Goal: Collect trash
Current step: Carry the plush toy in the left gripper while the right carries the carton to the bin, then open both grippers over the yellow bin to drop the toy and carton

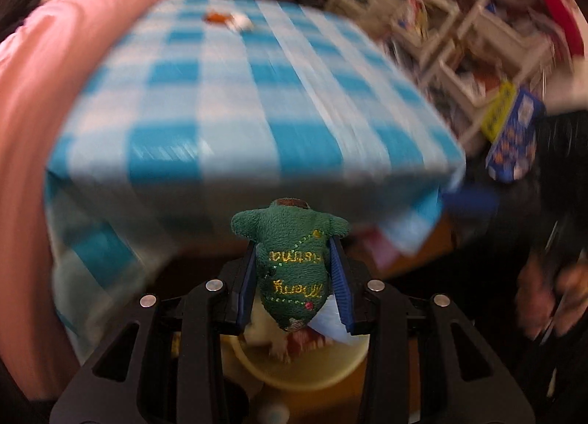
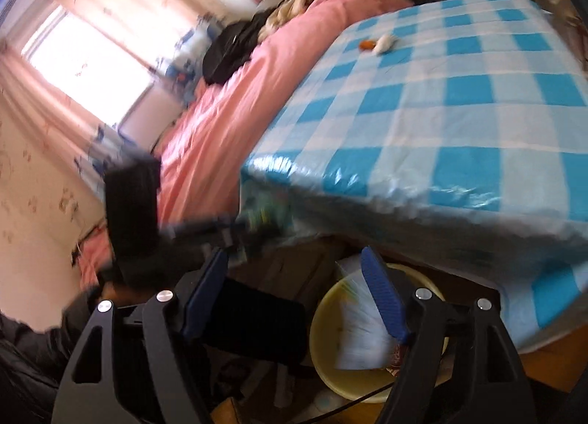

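My left gripper [image 1: 293,242] is shut on a green plush piece with gold stitched lettering [image 1: 292,269], which sticks out past the blue pads. Right under it stands a pale yellow bucket [image 1: 312,376] holding white and red scraps. A small orange scrap [image 1: 217,18] and a white one [image 1: 242,21] lie at the far end of the blue checked table [image 1: 257,93]. My right gripper [image 2: 294,255] is open with nothing between its pads, above the bucket [image 2: 319,347], where a white wrapper [image 2: 362,332] lies. The orange scrap [image 2: 366,44] and white scrap [image 2: 384,42] also show there.
A bed with a pink cover [image 2: 228,100] runs along the table's left side, with a black bag [image 2: 231,49] on it. Cluttered white shelves [image 1: 459,56] stand to the table's right. The left gripper's black body [image 2: 132,211] is a blur at the left of the right wrist view.
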A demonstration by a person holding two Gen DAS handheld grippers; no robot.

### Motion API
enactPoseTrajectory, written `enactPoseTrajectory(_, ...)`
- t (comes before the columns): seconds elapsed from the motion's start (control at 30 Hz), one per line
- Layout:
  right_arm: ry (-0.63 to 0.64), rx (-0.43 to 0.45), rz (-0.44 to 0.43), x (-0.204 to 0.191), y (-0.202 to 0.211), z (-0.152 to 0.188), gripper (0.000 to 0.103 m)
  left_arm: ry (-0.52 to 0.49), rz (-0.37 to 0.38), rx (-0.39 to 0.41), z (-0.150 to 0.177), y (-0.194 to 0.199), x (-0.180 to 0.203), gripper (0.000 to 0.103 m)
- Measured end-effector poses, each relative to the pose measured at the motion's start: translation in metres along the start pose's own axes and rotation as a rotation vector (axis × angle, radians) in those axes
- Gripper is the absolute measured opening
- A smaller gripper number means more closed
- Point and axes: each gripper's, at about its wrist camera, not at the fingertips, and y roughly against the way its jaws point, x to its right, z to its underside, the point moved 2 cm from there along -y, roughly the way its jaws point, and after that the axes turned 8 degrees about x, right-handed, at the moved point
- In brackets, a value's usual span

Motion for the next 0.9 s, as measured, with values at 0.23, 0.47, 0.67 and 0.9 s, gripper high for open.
enactPoseTrajectory(0.23, -0.07, 0.095, 0.025, 0.01, 0.007, -0.009, 0.076, -0.109, -0.042, -0.194, 0.036, -0.033, 0.017, 0.044)
enactPoseTrajectory(0.47, -0.047, 0.141, 0.073, 0.013, 0.014, -0.009, 0.077, -0.059, -0.122, -0.045, 0.021, -0.014, 0.005, 0.052)
enactPoseTrajectory(0.67, 0.014, 0.167, 0.125, 0.01, 0.017, -0.01, 0.078, -0.022, -0.228, 0.223, -0.008, 0.023, -0.006, 0.071)
enactPoseTrajectory(0.9, 0.06, 0.16, 0.159, 0.006, 0.006, -0.012, 0.078, 0.036, -0.267, 0.314, -0.029, 0.037, -0.024, 0.073)
